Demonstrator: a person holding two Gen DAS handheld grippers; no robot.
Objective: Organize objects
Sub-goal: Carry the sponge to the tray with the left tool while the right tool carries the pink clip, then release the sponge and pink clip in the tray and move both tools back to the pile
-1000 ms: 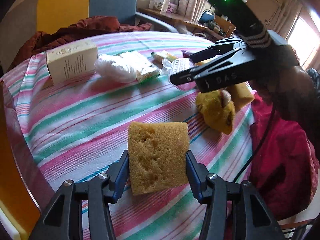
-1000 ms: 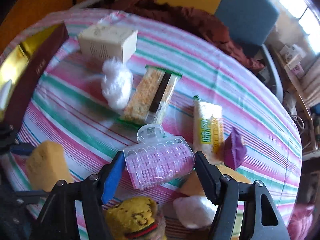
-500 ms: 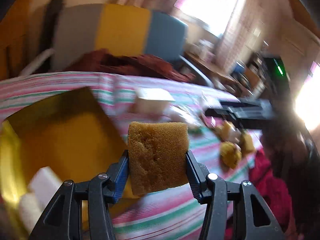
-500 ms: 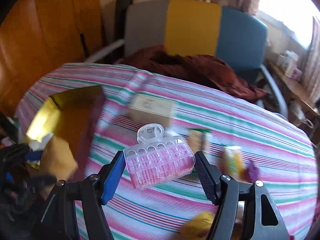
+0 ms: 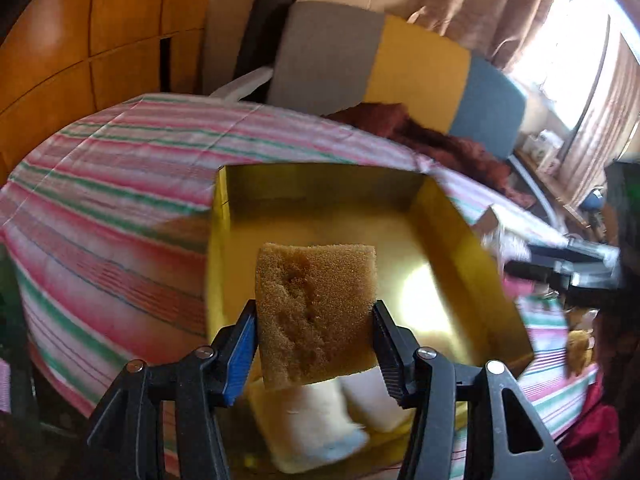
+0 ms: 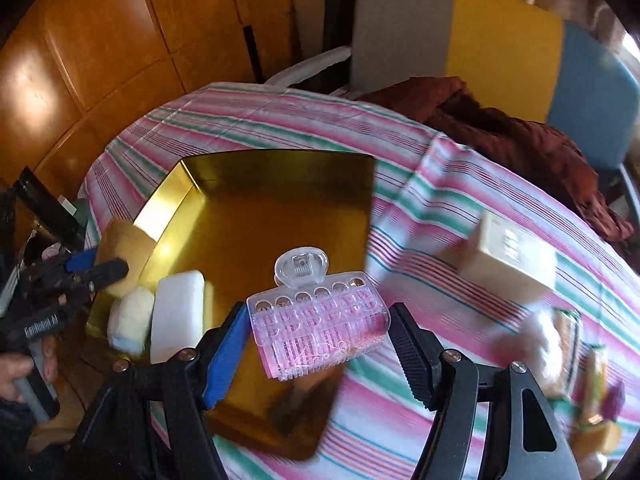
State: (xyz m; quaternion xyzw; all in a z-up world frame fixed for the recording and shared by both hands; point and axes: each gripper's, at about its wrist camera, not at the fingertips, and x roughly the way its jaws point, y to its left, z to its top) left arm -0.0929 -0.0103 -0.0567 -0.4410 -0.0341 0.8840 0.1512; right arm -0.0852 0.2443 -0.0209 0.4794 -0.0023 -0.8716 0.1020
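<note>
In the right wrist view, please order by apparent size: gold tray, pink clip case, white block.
1. gold tray
2. pink clip case, though camera nearness enlarges it
3. white block

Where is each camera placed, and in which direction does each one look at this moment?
Left wrist: sits on the left gripper, looks forward and down into the gold box; its own two fingers show, clamping the sponge.
Right wrist: sits on the right gripper, looks down at the box from its open side; its own fingers show, holding the pink roller case, and the left gripper with the person's hand shows at the left.
Shared: the gold box, the white items in it, the striped tablecloth and the chair.
</note>
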